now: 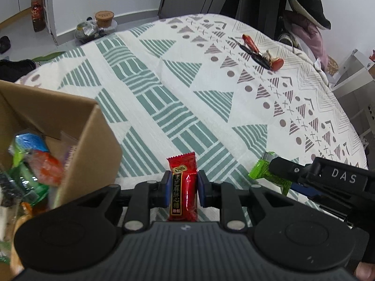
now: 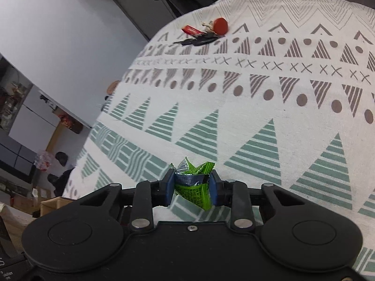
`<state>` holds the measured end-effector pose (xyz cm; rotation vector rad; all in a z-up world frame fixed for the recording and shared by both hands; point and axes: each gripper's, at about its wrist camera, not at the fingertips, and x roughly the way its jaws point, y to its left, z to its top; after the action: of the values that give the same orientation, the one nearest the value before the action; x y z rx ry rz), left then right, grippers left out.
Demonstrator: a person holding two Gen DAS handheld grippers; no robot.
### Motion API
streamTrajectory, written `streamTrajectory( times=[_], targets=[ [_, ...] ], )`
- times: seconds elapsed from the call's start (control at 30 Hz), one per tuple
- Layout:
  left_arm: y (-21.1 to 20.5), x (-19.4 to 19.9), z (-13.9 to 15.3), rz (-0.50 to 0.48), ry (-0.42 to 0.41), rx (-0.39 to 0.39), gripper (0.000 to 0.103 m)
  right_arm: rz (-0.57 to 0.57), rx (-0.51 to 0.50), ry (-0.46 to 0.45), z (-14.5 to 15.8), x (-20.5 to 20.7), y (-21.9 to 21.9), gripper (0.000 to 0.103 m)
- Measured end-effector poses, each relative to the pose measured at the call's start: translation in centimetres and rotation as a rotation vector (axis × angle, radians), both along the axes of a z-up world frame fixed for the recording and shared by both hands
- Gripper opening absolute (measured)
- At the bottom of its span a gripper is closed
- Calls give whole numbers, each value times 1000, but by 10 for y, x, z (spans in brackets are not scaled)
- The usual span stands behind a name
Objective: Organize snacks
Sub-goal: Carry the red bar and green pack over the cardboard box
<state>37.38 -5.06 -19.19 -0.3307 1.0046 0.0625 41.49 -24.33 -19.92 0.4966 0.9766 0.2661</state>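
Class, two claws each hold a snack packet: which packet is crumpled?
The green packet in the right claw is crumpled; the red packet in the left claw stays flat.

My left gripper (image 1: 183,188) was clamped tight on something. My right gripper (image 2: 192,187) was likewise clamped, held low to its right.

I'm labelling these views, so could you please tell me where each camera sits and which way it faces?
Left wrist: behind the left claw, holding a red candy, cardboard box left; right claw visible.
Right wrist: behind the right claw, gripping a green packet.
Shared: patterned cloth, keys, green packet.
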Motion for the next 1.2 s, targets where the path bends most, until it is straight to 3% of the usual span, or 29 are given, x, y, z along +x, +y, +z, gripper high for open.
streamTrajectory(
  times=[0.83, 1.2],
  targets=[
    [7, -66, 88, 65, -148, 79, 21, 73, 102, -177, 73, -52, 4, 28],
    [28, -93, 115, 96, -195, 94, 21, 117, 88, -238, 96, -76, 25, 28]
  ],
)
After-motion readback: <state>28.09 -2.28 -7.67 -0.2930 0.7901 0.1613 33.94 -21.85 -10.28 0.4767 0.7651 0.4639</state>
